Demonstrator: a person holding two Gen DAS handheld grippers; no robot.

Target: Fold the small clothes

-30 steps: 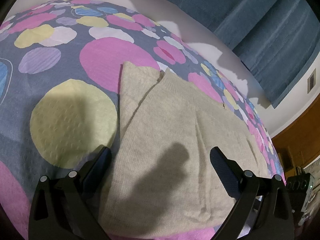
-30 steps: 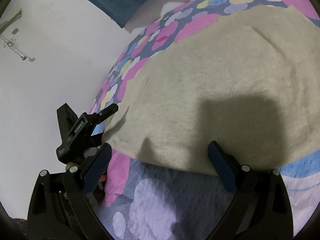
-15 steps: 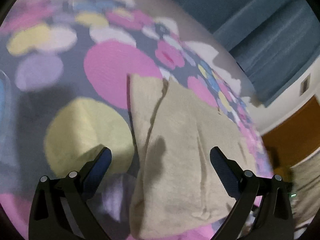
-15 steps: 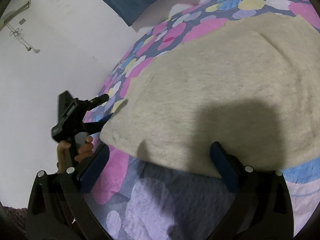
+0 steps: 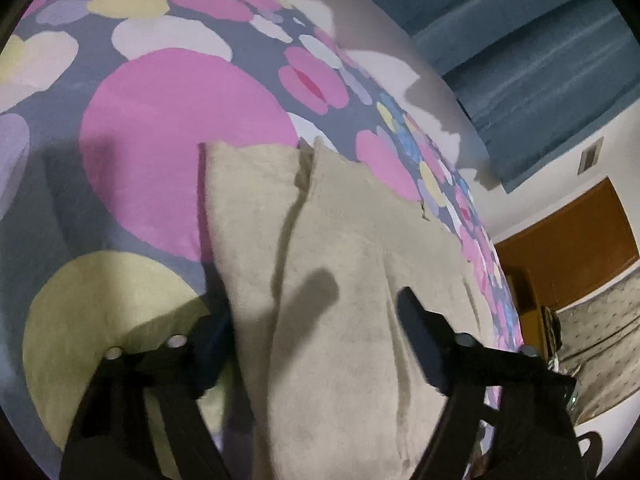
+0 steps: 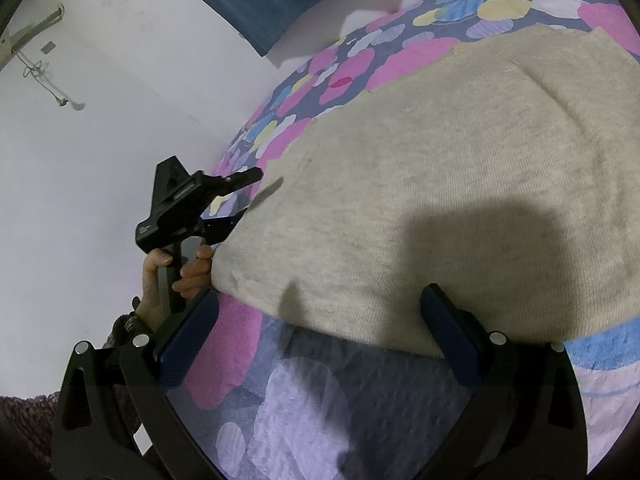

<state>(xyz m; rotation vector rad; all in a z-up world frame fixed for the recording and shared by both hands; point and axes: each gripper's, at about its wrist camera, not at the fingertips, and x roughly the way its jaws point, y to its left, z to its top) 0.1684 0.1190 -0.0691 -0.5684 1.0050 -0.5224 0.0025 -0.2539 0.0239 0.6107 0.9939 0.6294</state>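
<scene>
Garment: a beige knit sweater [image 6: 420, 184] lies flat on the spotted bedspread [image 5: 168, 120], ahead of both pairs of fingers.
Left gripper [image 5: 316, 320]: fingers spread, empty, straddling the side edge of the sweater.
Right gripper [image 6: 320, 320]: fingers spread, empty, at the near hem.
Done: one sleeve [image 5: 248, 200] appears laid along the body.
Left: body folds not yet made, I judge.

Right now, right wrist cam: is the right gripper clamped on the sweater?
No: the right gripper is open, its fingers spread either side of the beige sweater's near hem, gripping nothing.
</scene>
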